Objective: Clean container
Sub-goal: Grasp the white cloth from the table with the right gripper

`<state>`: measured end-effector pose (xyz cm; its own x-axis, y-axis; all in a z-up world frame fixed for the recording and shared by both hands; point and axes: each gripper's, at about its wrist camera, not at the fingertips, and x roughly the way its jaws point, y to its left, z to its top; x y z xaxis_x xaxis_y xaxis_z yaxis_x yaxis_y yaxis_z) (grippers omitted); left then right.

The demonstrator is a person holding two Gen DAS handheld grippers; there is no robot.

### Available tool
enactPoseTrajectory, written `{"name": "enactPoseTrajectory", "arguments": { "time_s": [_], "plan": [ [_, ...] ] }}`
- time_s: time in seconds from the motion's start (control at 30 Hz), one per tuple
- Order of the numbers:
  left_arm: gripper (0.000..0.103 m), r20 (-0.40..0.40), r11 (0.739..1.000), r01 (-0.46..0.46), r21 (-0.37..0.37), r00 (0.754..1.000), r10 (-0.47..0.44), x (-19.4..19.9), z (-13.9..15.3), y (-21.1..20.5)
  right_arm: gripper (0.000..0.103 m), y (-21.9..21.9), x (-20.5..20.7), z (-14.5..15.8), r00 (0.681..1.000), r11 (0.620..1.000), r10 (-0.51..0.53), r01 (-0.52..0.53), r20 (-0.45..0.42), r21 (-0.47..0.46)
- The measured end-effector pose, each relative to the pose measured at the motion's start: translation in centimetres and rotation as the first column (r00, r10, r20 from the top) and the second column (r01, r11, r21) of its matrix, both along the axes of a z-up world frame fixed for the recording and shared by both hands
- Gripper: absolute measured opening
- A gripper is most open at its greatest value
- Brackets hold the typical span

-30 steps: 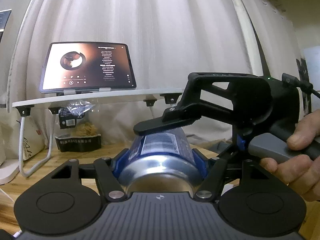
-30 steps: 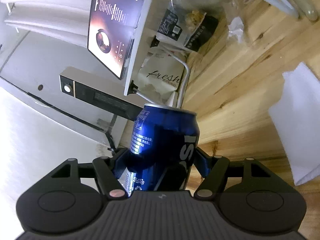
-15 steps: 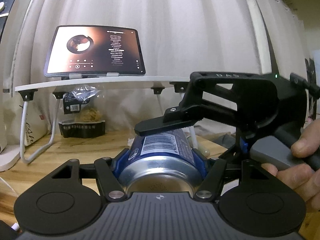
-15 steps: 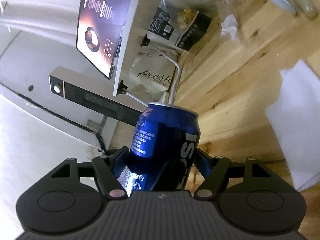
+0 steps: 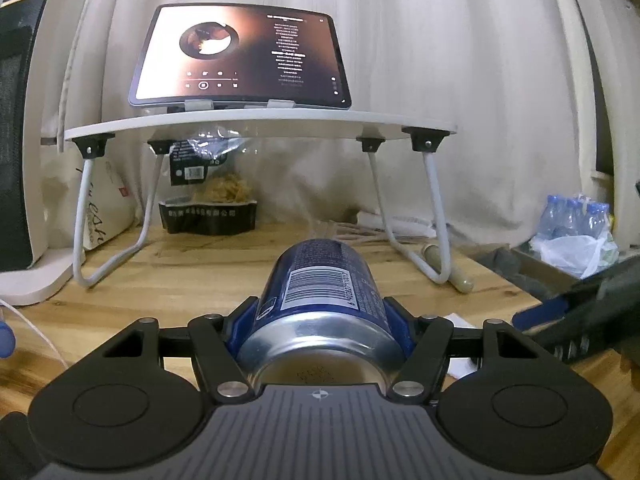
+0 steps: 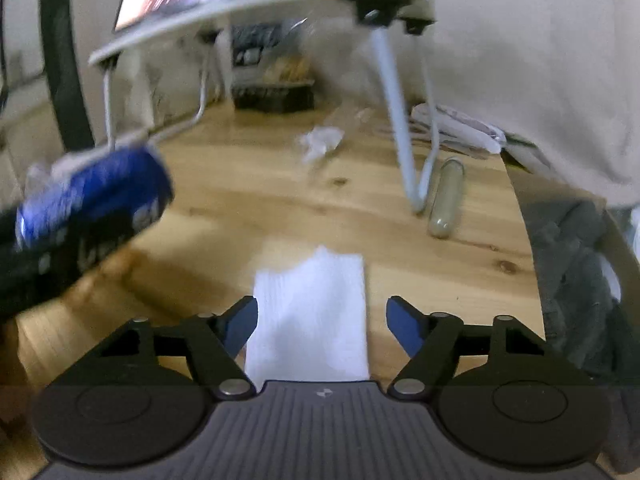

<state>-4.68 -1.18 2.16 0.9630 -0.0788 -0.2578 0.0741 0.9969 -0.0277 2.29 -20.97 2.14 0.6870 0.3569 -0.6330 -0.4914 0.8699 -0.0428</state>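
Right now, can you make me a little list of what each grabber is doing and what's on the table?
left gripper: shut on the blue can, can lying sideways
right gripper: open, empty, above the white tissue
table: wooden, tissue lying flat on it
behind: tablet lit up on a white stand
under stand: snack bag

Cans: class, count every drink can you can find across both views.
1. The blue can lies sideways in the left claw, above the wooden table; others may be hidden.
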Motion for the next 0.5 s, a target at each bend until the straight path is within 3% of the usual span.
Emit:
{"name": "enactPoseTrajectory", "arguments": {
  "time_s": [0.1,0.17,0.23,0.37,0.5],
  "plan": [
    [0.067,0.016,1.000,-0.001,0.014,1.000,0.001,-0.3,0.0,-0.2,0.072,1.0,-0.3,-0.9,0.999,0.998,0.033,-0.032,0.008,-0.051],
    [0.067,0.034,1.000,0.002,0.028,0.999,-0.003,-0.6,0.0,-0.5,0.064,1.9,-0.3,-1.5,0.999,0.995,0.042,-0.041,0.013,-0.092],
    [0.067,0.037,0.999,0.005,0.036,0.999,-0.006,-0.6,0.1,-0.7,0.064,2.0,0.1,-1.8,0.999,0.996,0.037,-0.035,0.018,-0.085],
    [0.067,0.029,1.000,0.008,0.026,1.000,-0.008,-0.4,0.2,-0.5,0.028,1.3,0.8,-1.7,0.999,0.997,0.041,-0.040,0.010,-0.061],
    [0.067,0.030,1.000,0.015,0.026,0.999,-0.015,-0.4,0.2,-0.5,0.012,0.0,0.9,-1.5,0.999,0.998,0.046,-0.045,0.019,-0.040]
  ]
}}
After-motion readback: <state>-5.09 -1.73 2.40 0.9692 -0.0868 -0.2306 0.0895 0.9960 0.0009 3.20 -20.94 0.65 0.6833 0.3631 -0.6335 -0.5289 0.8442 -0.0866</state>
